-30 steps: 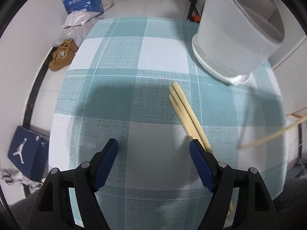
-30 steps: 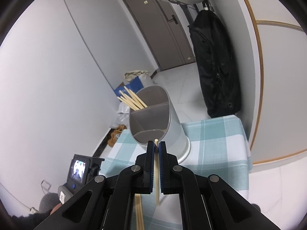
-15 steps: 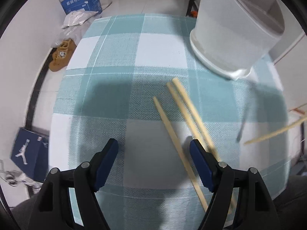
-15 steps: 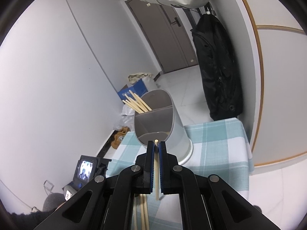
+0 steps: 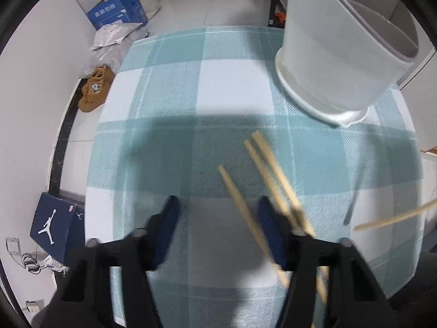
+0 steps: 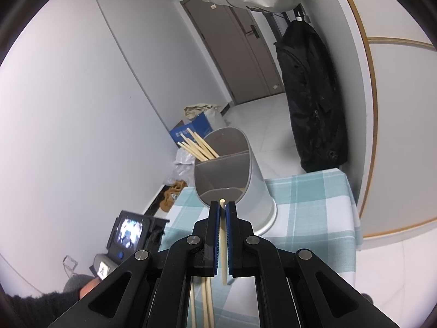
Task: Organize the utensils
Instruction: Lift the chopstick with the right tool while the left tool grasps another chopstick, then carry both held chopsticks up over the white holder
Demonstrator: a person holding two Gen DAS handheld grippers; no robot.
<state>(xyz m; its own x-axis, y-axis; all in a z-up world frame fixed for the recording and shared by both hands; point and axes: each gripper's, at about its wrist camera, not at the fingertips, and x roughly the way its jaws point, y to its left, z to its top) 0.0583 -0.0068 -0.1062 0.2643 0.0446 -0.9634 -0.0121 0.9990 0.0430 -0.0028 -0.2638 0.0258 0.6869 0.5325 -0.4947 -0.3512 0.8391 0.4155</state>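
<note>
On the teal checked tablecloth (image 5: 232,82) lie three loose wooden chopsticks. A single chopstick (image 5: 237,202) lies slantwise between the blurred blue pads of my left gripper (image 5: 218,207), whose jaws are closing and do not press it. The other pair of chopsticks (image 5: 270,166) runs under the right finger. My right gripper (image 6: 222,207) is shut on one chopstick (image 6: 223,235), held in the air before the grey divided holder (image 6: 245,191). Its far compartment holds several chopsticks (image 6: 198,147). In the left wrist view the holder (image 5: 341,63) stands at the upper right, and the held chopstick (image 5: 396,216) juts in from the right.
The table's left edge drops to a floor with a dark blue shoebox (image 5: 54,224), brown shoes (image 5: 95,87) and a blue carton (image 5: 117,13). A black coat (image 6: 311,95) hangs by the wall past the table. A hand with the other gripper's screen (image 6: 128,232) shows lower left.
My left jaws have narrowed and the view has blurred. One chopstick has come apart from the pair and now lies between the pads. The right gripper keeps its grip, hardly moved.
</note>
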